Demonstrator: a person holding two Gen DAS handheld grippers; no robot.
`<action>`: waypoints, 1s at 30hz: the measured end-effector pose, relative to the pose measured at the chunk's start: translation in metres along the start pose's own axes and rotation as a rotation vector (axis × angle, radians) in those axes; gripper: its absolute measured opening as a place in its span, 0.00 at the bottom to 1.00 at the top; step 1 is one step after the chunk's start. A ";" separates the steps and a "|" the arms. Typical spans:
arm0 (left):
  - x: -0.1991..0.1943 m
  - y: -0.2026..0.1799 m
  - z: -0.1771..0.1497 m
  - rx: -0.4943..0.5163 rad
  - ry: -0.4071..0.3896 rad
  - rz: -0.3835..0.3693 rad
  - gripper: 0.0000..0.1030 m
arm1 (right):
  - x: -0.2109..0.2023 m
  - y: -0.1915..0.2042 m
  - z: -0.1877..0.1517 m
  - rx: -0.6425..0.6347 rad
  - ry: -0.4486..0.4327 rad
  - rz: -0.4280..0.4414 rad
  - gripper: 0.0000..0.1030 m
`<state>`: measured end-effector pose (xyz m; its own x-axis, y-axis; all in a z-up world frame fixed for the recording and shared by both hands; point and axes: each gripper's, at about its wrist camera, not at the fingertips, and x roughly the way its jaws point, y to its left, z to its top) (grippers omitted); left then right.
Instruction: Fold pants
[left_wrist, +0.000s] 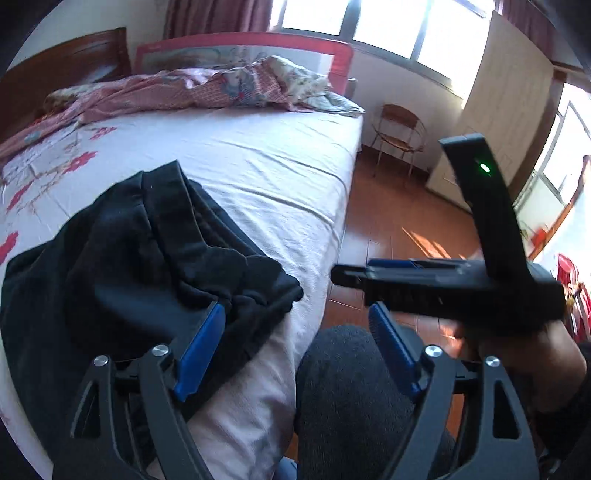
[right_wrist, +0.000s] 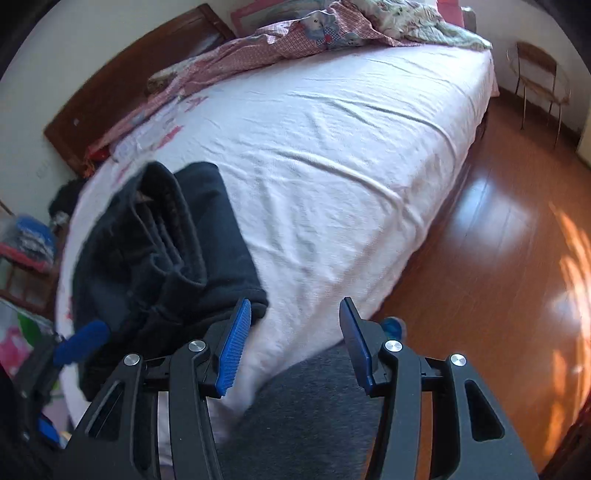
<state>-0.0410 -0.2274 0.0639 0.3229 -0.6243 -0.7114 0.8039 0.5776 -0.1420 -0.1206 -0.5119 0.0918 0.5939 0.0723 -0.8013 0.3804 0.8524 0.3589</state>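
Left tool (left_wrist: 295, 325) stands wide apart and empty, its near pad just over the edge of the black pants (left_wrist: 147, 258), which lie bunched in a rough fold on the bed (left_wrist: 258, 155) near its front edge. Right tool (right_wrist: 295, 339) is half spread, gripping nothing, beside them. Best now to pinch the loose right-hand corner cleanly before smoothing the stack flat.

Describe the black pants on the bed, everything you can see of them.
The black pants look like soft, thick knit fabric, bunched into a rough folded bundle with layered hems or waistband edges showing on top. They lie on the white bedsheet near the bed's near edge, slightly rumpled. Neither gripper holds them; the left gripper and right gripper stand open beside them.
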 end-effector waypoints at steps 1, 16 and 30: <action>-0.017 -0.002 -0.004 0.027 -0.019 0.003 0.90 | -0.004 0.002 0.002 0.034 -0.006 0.078 0.48; -0.130 0.174 -0.077 -0.505 -0.197 0.221 0.97 | 0.059 0.063 0.012 0.213 0.169 0.368 0.48; -0.105 0.166 -0.074 -0.457 -0.196 0.219 0.98 | 0.029 0.028 -0.007 0.195 0.079 0.239 0.11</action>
<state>0.0211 -0.0270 0.0638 0.5807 -0.5248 -0.6224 0.4225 0.8478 -0.3206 -0.0974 -0.4825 0.0754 0.6287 0.3055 -0.7151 0.3696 0.6916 0.6205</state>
